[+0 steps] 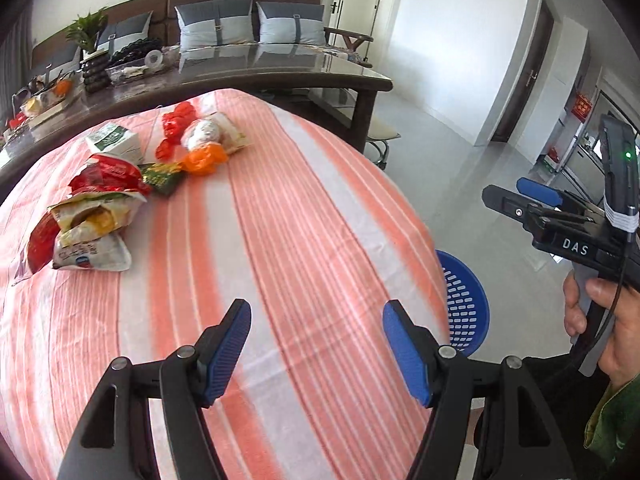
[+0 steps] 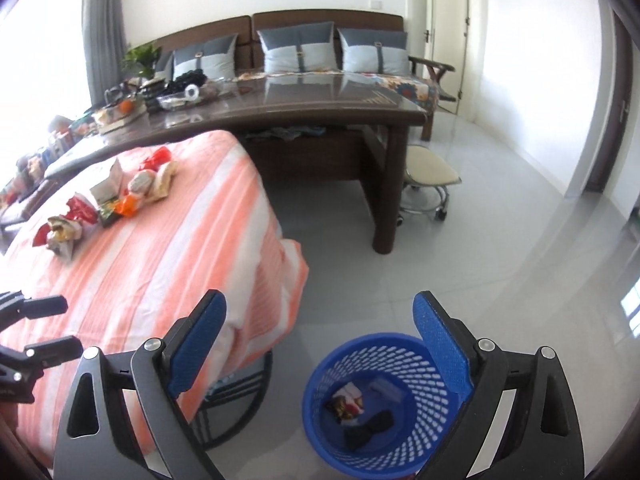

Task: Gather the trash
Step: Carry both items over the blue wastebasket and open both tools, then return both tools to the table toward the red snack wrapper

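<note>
Left gripper [image 1: 316,344] over the striped cloth [image 1: 280,208] covering the table; jaws apart, nothing between them. Right gripper [image 2: 320,352] held off the cloth's edge, above the floor [image 2: 500,240] and the blue basket [image 2: 320,400]; jaws wide apart and empty. In the left view the right gripper shows at the frame's right side, gripped by a hand [image 1: 600,320].

Trash pile [image 1: 120,184] lies at the far left of the cloth, well apart from both grippers: crumpled snack bags [image 1: 92,224], a small green-and-white carton [image 1: 116,142], red wrappers [image 1: 178,120], an orange scrap [image 1: 204,160].

Basket stands on the floor just beside the cloth's hanging corner. Inside it: a printed wrapper [image 2: 346,400] and dark pieces, possibly cloth or plastic; view too soft to say.

Behind: dark glass-topped desk [image 2: 320,100] with clutter at its left end, sofa [image 2: 320,28] with cushions, a stool [image 2: 430,168].
</note>
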Tool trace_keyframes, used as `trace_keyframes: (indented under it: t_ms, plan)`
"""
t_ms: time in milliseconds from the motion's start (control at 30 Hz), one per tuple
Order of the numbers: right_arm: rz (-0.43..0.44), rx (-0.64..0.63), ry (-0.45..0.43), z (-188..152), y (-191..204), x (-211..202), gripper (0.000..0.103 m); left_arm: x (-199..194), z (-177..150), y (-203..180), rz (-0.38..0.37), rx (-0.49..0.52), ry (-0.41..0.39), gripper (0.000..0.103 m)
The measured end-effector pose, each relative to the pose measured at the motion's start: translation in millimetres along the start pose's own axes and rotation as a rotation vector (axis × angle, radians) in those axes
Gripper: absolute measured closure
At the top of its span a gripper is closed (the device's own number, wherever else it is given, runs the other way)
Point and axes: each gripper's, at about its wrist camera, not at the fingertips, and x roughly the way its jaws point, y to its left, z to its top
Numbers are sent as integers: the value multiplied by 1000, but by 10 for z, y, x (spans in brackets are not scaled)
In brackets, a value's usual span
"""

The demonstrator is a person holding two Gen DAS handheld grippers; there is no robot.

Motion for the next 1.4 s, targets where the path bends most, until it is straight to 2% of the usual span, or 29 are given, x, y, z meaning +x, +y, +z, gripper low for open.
trace_keyframes:
  t_ms: [167,367,667,900,1100,1267,1400]
  plan:
    - [45,-51,-49,-17,375,-73,8,-134,-94,292,47,-40,-12,33]
    - [66,-70,-100,-32,661,-165,8,-243,-176,440,72,-41,-22,33]
    - [97,-60,-86,-66,977,-111,5,-283,-287,722,158,-24,-33,33]
    - [125,-140,-45,-95,1354,64,5,-290,-408,1060,190,-71,-8,33]
    - [157,-213,-10,-147,1609,182,5,-348,-456,1324,183,-131,-11,33]
    - [159,-257,-15,-177,1711,187,5,-456,-441,1500,187,-159,-27,33]
    - [163,-248,-8,-180,1700,202,5,-632,-269,1723,137,-170,-52,33]
